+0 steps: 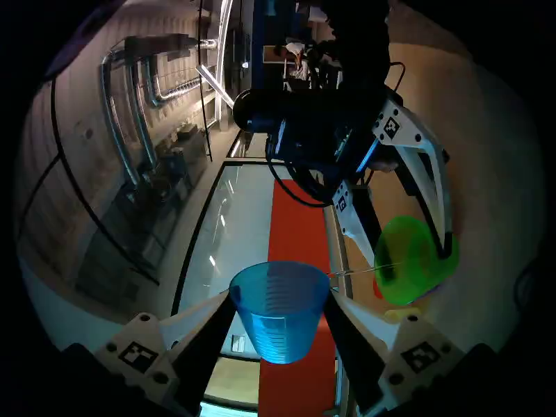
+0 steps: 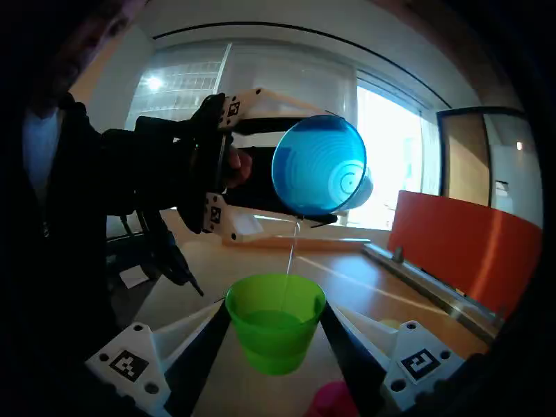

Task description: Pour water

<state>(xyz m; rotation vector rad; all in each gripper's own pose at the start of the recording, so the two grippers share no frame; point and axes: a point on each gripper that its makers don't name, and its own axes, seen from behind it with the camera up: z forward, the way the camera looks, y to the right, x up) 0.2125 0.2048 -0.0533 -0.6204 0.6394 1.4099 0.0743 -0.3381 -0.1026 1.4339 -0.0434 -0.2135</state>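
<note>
My left gripper (image 1: 280, 313) is shut on a blue plastic cup (image 1: 279, 309), tipped over on its side. A thin stream of water (image 2: 291, 254) runs from that blue cup (image 2: 320, 165) down into a green cup (image 2: 275, 328). The green cup holds some water and stands upright in my right gripper (image 2: 275, 326), which is shut on it. In the left gripper view the green cup (image 1: 410, 260) sits to the right between the right gripper's white fingers (image 1: 434, 187). In the right gripper view the left gripper (image 2: 278, 163) is above, held by a black-sleeved arm.
A wooden table (image 2: 347, 271) lies below the cups, with an orange partition (image 2: 465, 243) along its right side. A pink object (image 2: 332, 402) and a yellow one (image 2: 389, 324) sit low by the right gripper. A person in dark clothes (image 2: 55, 208) stands at the left.
</note>
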